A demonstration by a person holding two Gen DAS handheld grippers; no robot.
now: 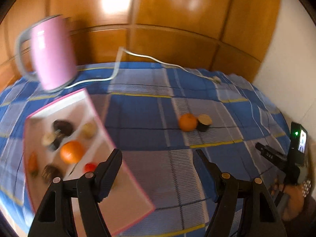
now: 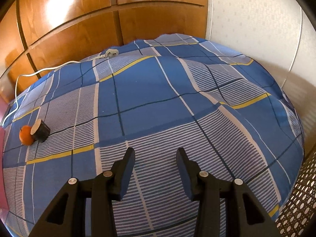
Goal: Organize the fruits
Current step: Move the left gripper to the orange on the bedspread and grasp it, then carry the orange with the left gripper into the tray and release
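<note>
Both sets of fingers stand apart and grip nothing: the left gripper (image 1: 158, 154) hangs over the near edge of the tray (image 1: 138, 183) and the right gripper (image 2: 155, 154) over bare cloth well away from any fruit; the loose orange (image 1: 188, 122) lies out on the bed (image 2: 177, 98), touching a dark cylindrical piece with a pale end (image 1: 204, 122), while another orange (image 1: 71, 151) sits in the pink-rimmed tray among several small blurred items, one red and some brown; the main risk, as I judge it, is that closing on the loose orange would nudge the dark piece against it, and either could roll off across the soft, uneven bedding; a round fruit pinched off-centre between flat pads may also squirt free; the tray rests on yielding cloth, so a drop near its rim could tip it or scatter what it holds; the white cable (image 1: 150, 59) trailing across the far side to a plug (image 2: 111, 53) could snag a sweeping arm; the left view is smeared, which suggests motion and makes aim less certain; a pink kettle (image 1: 53, 53) stands behind the tray; the surface is a bed under a blue, grey and yellow checked sheet, rumpled in folds, backed by glossy wooden wardrobe panels (image 2: 69, 19) with a pale textured wall (image 2: 252, 15) at the right.
</note>
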